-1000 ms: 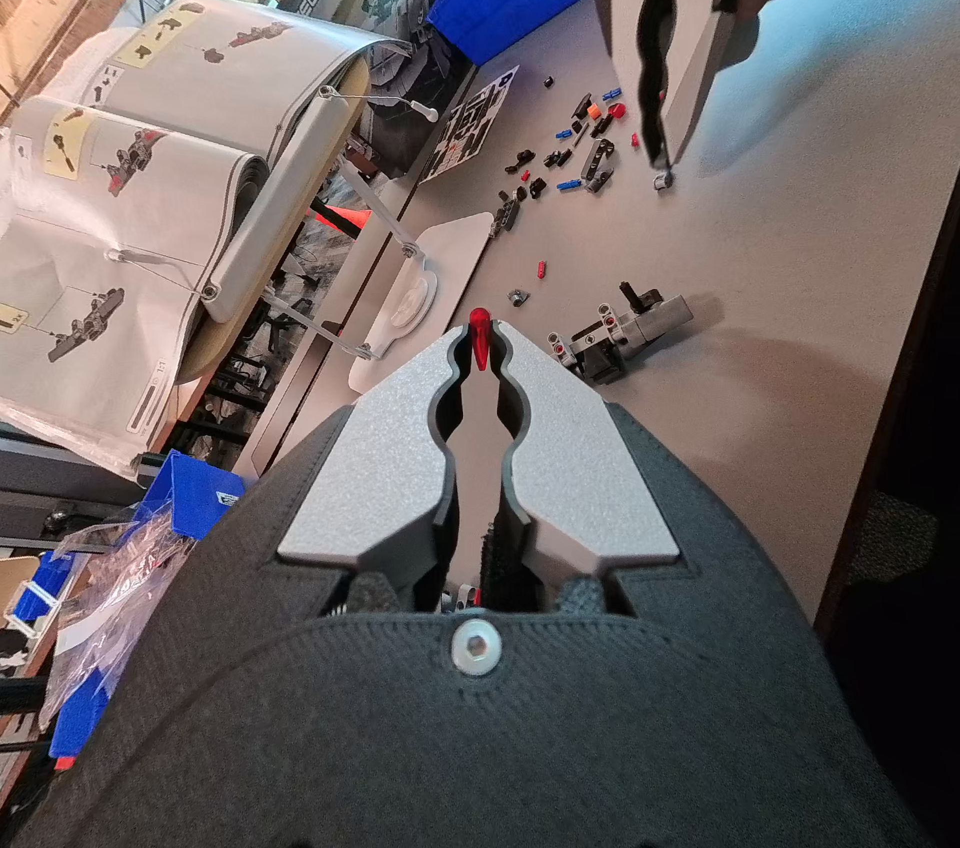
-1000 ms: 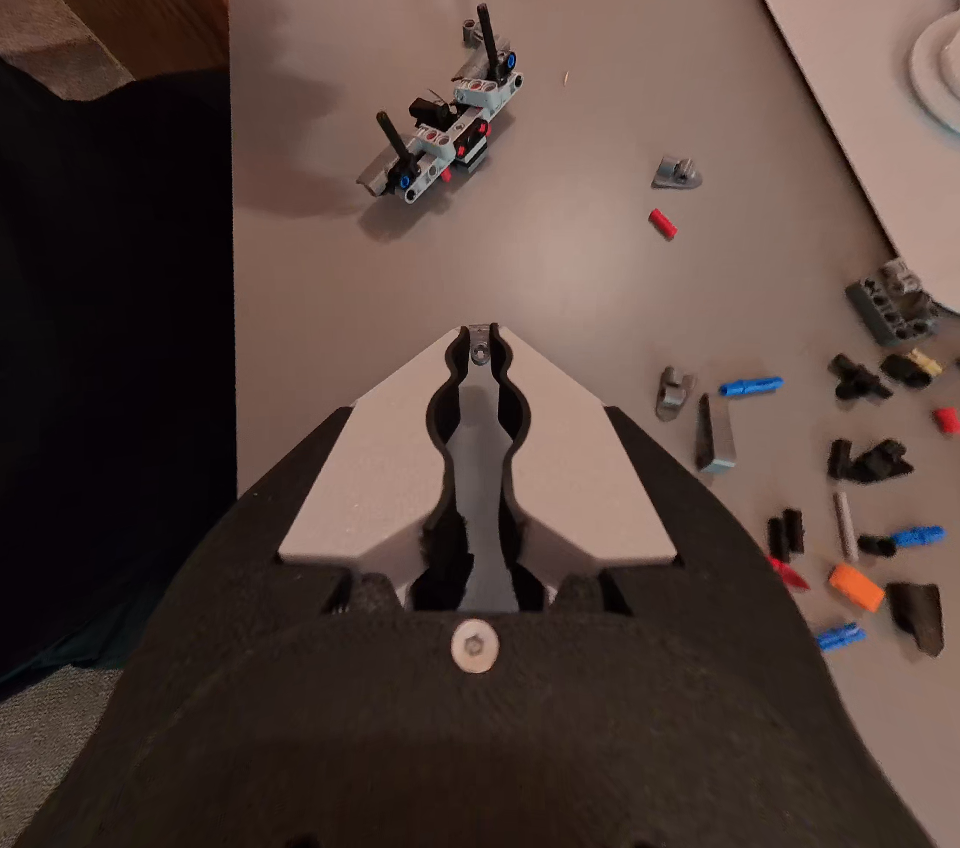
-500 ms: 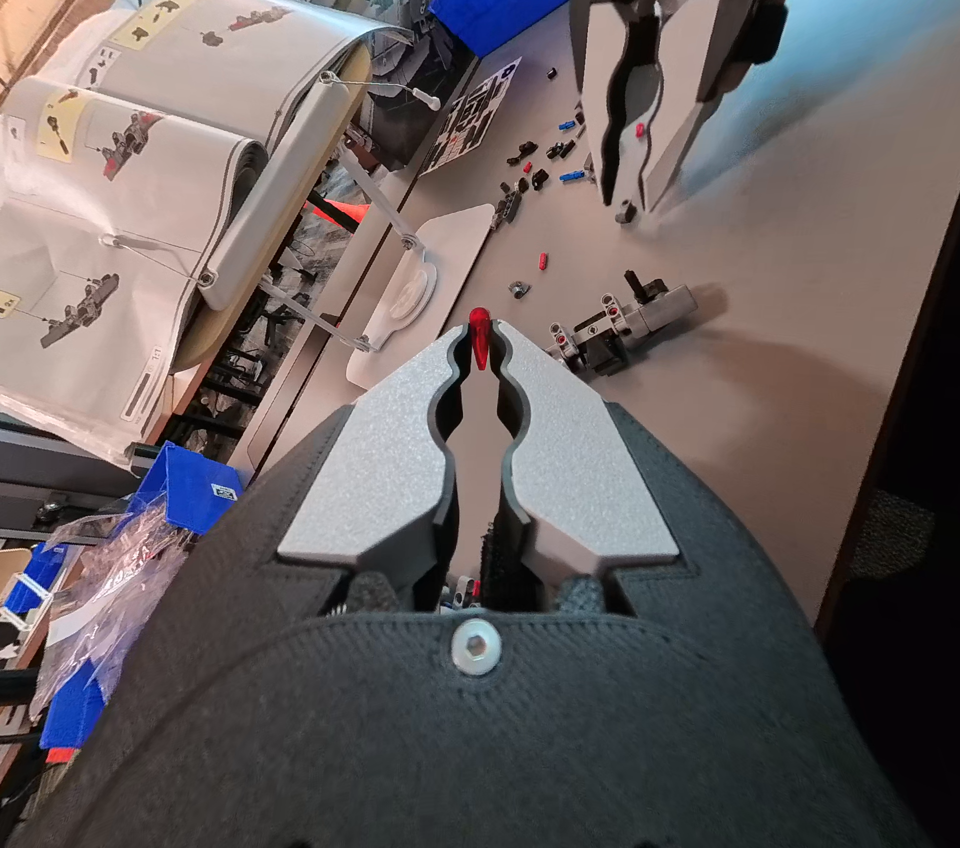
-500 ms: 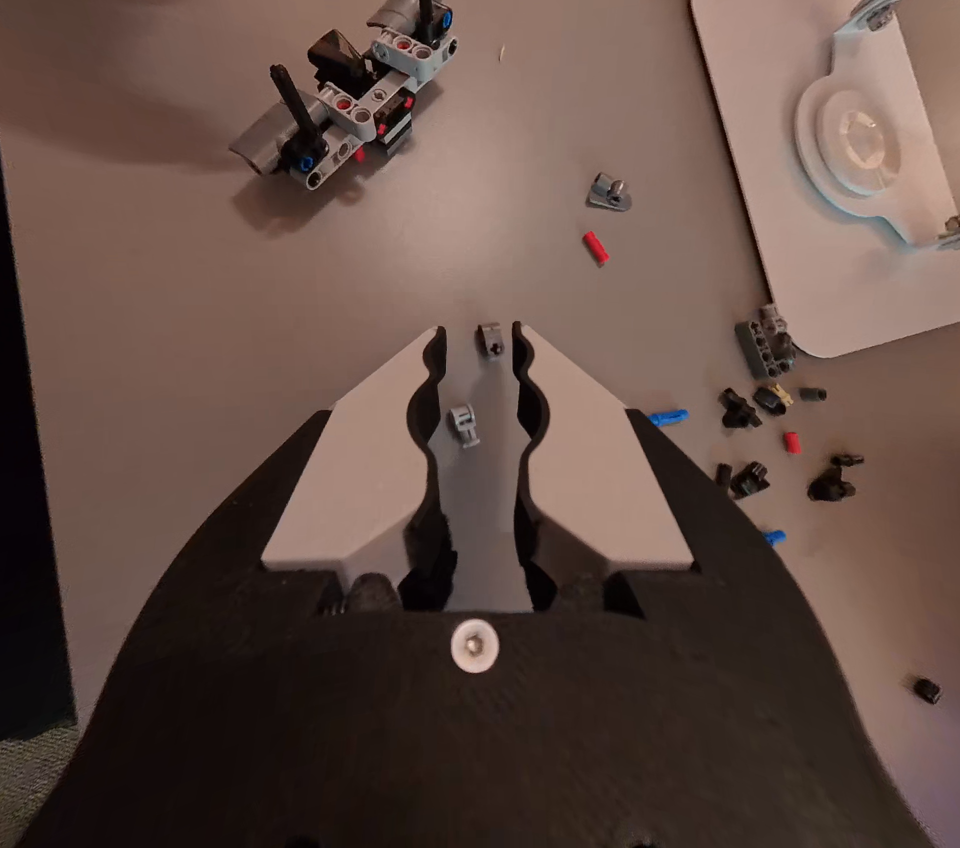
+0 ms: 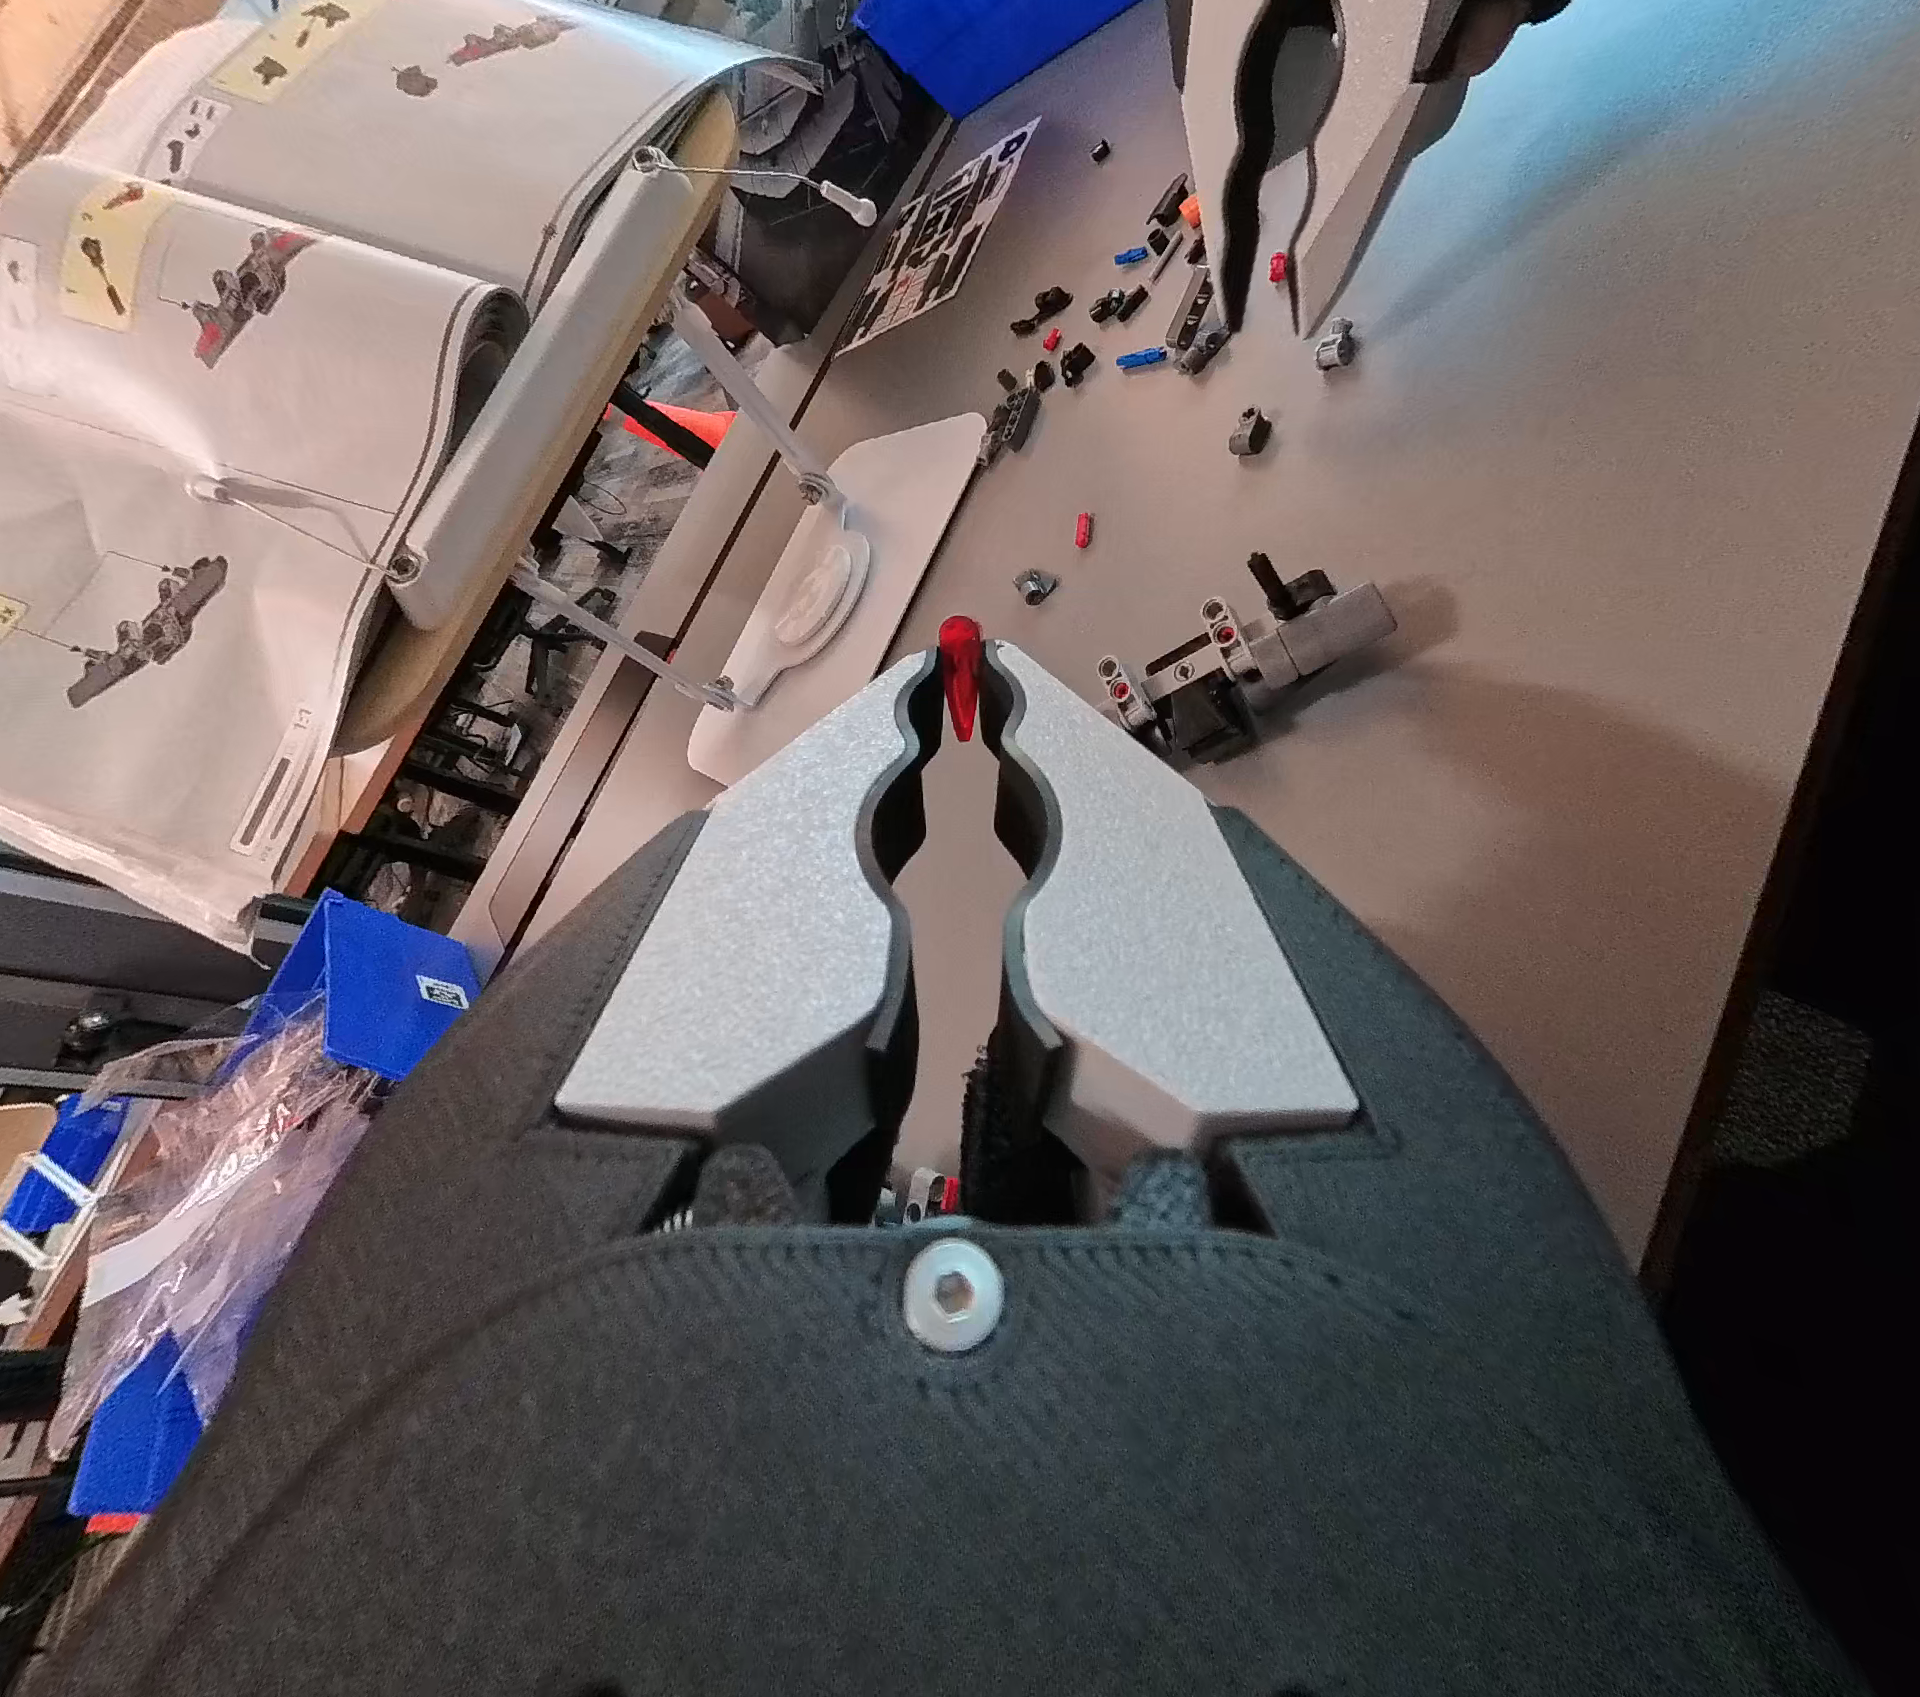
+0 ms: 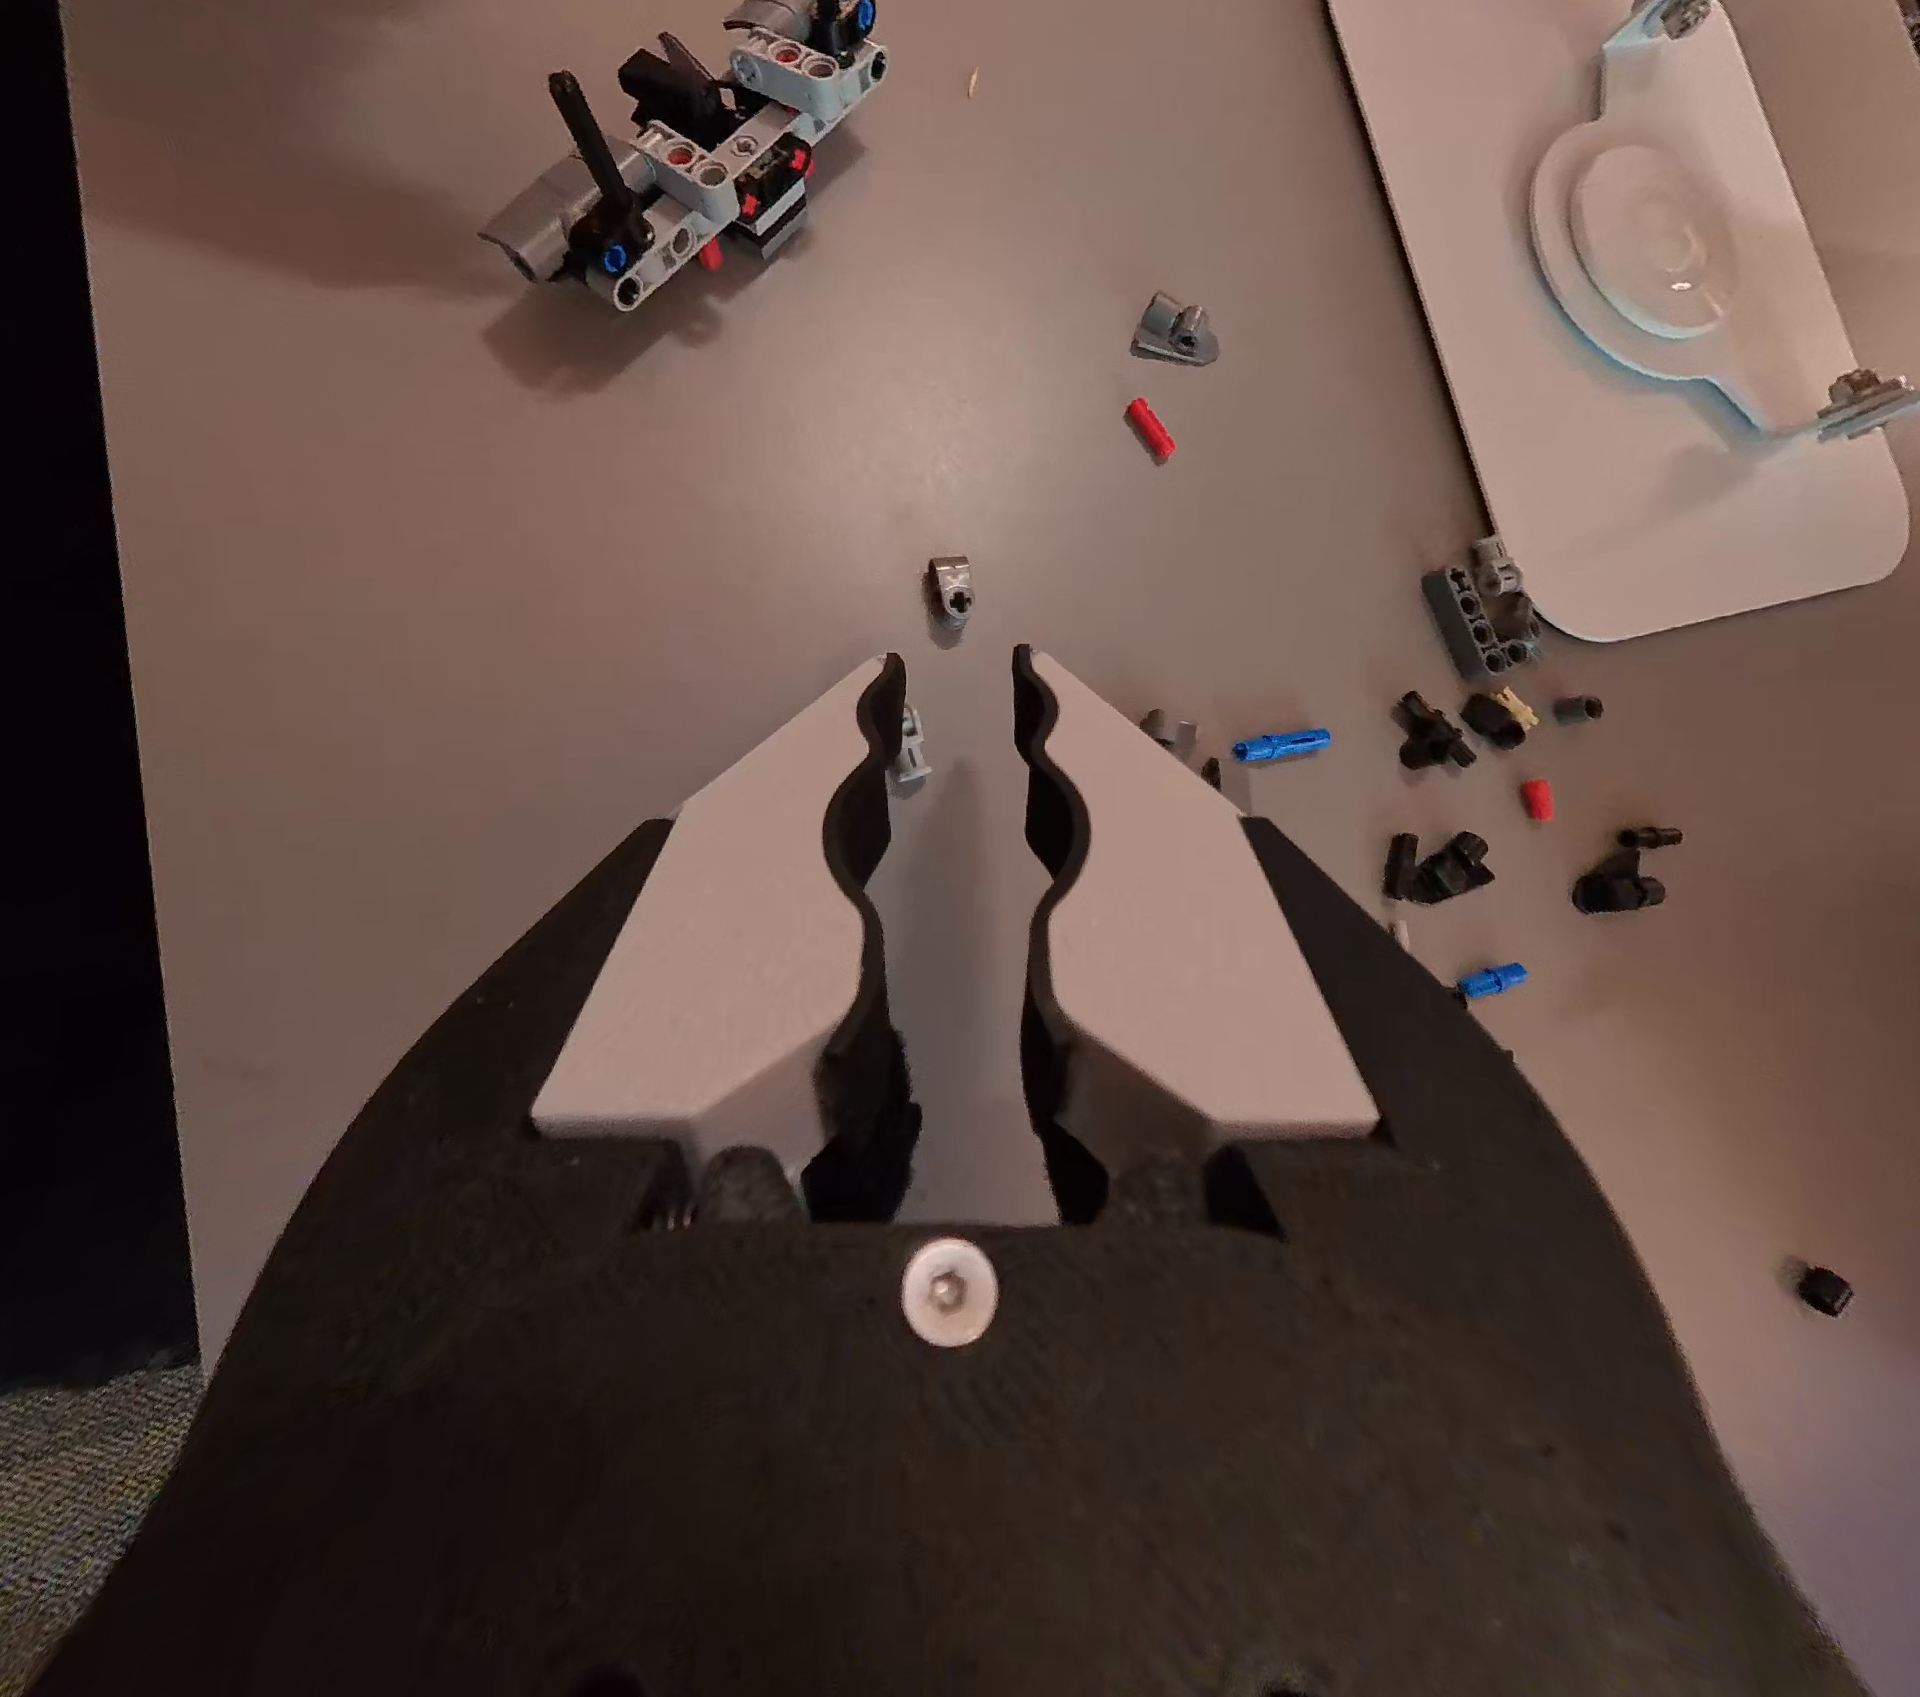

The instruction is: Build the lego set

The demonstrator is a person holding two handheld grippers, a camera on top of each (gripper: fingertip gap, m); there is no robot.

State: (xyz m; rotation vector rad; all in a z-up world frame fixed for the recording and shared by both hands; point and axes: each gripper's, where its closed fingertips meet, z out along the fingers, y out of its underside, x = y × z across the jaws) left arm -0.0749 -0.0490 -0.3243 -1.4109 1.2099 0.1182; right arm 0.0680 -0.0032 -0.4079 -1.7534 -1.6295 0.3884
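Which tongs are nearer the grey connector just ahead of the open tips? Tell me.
Right. The right tongs hang open right behind the grey connector; the left tongs, shut on a red piece, sit far back, nearer the assembly.

Grey table (image 6: 727, 504) — half-built lego model (image 6: 686, 130), loose pieces (image 6: 1455, 774), stand base (image 6: 1507, 213)

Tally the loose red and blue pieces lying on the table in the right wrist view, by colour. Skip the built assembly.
Small red plastic cylinders: 2
Blue plastic pins: 2
Total: 4
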